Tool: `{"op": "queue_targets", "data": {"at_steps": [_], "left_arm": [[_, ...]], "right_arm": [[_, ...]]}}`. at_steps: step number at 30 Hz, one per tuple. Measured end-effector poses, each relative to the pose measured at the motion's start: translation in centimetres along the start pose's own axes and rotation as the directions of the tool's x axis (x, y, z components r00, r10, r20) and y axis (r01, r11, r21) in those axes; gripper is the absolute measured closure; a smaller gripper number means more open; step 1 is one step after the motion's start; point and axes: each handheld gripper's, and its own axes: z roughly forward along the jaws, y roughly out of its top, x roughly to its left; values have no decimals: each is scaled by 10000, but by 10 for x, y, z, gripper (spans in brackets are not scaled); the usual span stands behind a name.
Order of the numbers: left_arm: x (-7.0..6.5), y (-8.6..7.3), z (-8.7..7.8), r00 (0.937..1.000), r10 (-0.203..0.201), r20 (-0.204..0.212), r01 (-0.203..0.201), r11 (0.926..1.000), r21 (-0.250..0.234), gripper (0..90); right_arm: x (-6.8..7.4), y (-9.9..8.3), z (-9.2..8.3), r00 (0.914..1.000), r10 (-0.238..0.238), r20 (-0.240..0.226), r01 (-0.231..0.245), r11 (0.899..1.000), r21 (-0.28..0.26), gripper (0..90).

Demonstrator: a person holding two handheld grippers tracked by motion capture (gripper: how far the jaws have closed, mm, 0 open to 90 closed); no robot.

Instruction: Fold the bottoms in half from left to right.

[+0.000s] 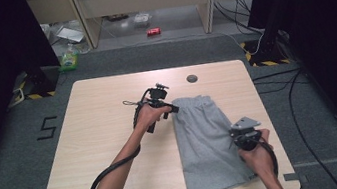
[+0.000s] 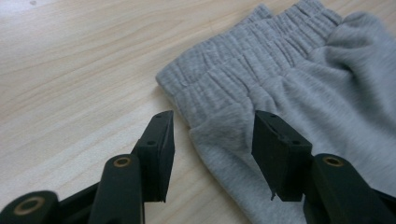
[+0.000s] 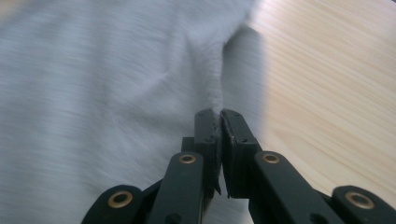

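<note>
Grey shorts (image 1: 203, 140) lie flat on the right half of the wooden table (image 1: 106, 134), with the elastic waistband at the far end. My left gripper (image 1: 171, 108) rests at the waistband's left corner. In the left gripper view its jaws (image 2: 212, 116) stand open, and the corner of the shorts (image 2: 289, 70) lies between them without being pressed. My right gripper (image 1: 237, 137) is at the right edge of the shorts, near the hem. In the right gripper view it (image 3: 219, 114) is shut on a raised fold of the grey cloth (image 3: 93, 84).
A round grommet (image 1: 192, 78) sits in the tabletop just beyond the waistband. Bare wood stretches to the left of the shorts. On the floor behind the table lie a red can (image 1: 153, 32) and a green bottle (image 1: 69, 59), and cables run at the right.
</note>
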Motion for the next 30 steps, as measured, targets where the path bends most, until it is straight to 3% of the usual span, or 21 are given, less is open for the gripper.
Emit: {"op": "queue_targets", "data": {"at_steps": [2, 3, 5, 7, 8, 10, 11, 15, 18, 20, 23, 24, 27, 30], "left_arm": [[1, -1, 1, 10000, -81, -49, 81, 10000, 11, 482], [2, -1, 2, 9999, -112, -43, 112, 9999, 5, 482], [2, -3, 5, 9999, -106, 1, 106, 9999, 37, 477], [2, -4, 7, 9999, -131, 15, 130, 9999, 77, 472], [3, -5, 9, 9999, -168, 6, 168, 9998, 70, 472], [3, -6, 10, 9998, -215, -14, 215, 9997, 67, 471], [3, -6, 11, 9998, -206, -42, 206, 9998, 73, 470], [-1, -6, 11, 9998, -142, -111, 143, 9999, 30, 466], [-4, -6, 14, 9998, -85, -182, 85, 10000, -8, 466], [-5, -6, 18, 9996, -11, -290, 12, 10000, 20, 473], [-7, -7, 22, 9993, -21, -369, 22, 10000, 38, 499], [-10, -7, 24, 9988, 54, -478, -53, 10000, 32, 513], [-12, -6, 27, 9974, 208, -685, -203, 9998, 88, 528], [-15, -6, 32, 9936, 460, -1036, -455, 9989, 71, 563]], "right_arm": [[-16, -12, 4, 9985, 509, 206, -514, 9983, 270, 842], [-16, -12, 4, 9985, 509, 206, -514, 9983, 270, 842], [-24, -22, 7, 9947, 936, 417, -956, 9942, 486, 763], [-27, -24, 1, 9865, 1638, 40, -1638, 9865, -33, 654], [-27, -24, 1, 9865, 1638, 40, -1638, 9865, -33, 654], [-22, -21, -8, 9884, 1521, 1, -1520, 9876, -390, 620], [-14, -20, -12, 9940, 1093, 30, -1091, 9932, -395, 601], [-4, -23, -9, 9983, 582, 77, -581, 9983, -86, 587], [-1, -24, -5, 9982, 581, 131, -581, 9983, 42, 561], [2, -21, -7, 9982, 603, 59, -601, 9980, -190, 538], [12, -15, -13, 9980, 560, -277, -577, 9961, -666, 519], [22, -11, -16, 9980, 356, -528, -401, 9955, -859, 511], [31, -7, -16, 9967, 178, -794, -256, 9948, -983, 498], [49, -1, -16, 9871, -57, -1600, -126, 9934, -1136, 486]]}}
